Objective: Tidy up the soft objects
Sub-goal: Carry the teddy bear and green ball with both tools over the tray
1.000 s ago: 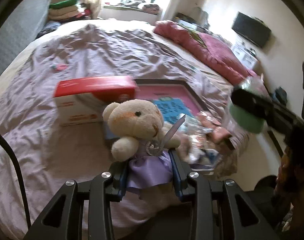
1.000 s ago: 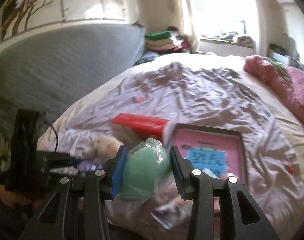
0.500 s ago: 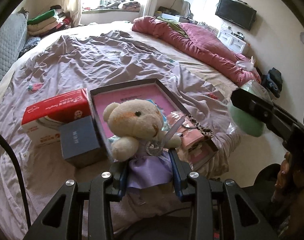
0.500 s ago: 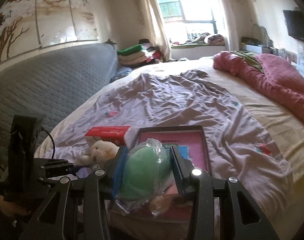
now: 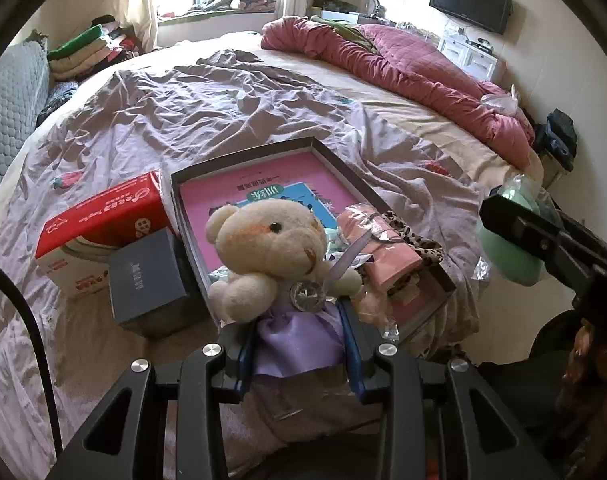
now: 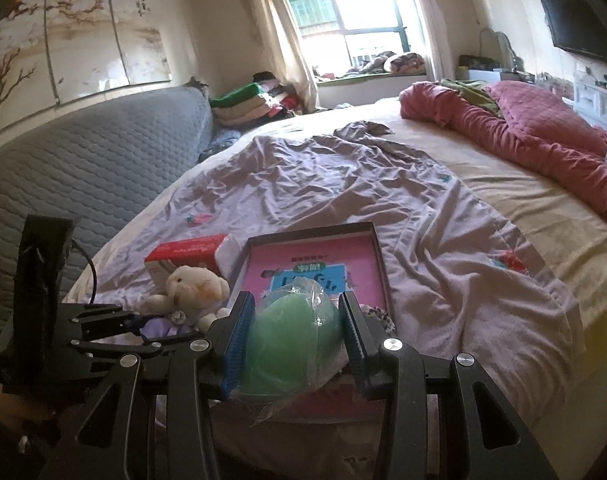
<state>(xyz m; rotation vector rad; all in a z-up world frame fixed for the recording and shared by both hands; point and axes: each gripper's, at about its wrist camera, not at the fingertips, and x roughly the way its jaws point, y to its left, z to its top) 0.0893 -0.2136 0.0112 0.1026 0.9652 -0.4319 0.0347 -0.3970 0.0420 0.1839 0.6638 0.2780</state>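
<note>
We see a bed (image 5: 403, 100) under a rumpled mauve sheet (image 5: 223, 112), carrying a red box (image 5: 103, 216), grey box (image 5: 147, 276), shallow tray (image 5: 243, 162) and pink quilt (image 5: 415, 68).

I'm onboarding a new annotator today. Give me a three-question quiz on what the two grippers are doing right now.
1. What does the left gripper grip?
2. True or false: the right gripper is open and empty.
3. The dark grey box lies: A) inside the shallow tray, B) on the bed against the red-and-white box, C) on the pink quilt.

Key: 1. The teddy bear, by its purple skirt. 2. False: it is shut on a green soft ball in clear wrap. 3. B.
</note>
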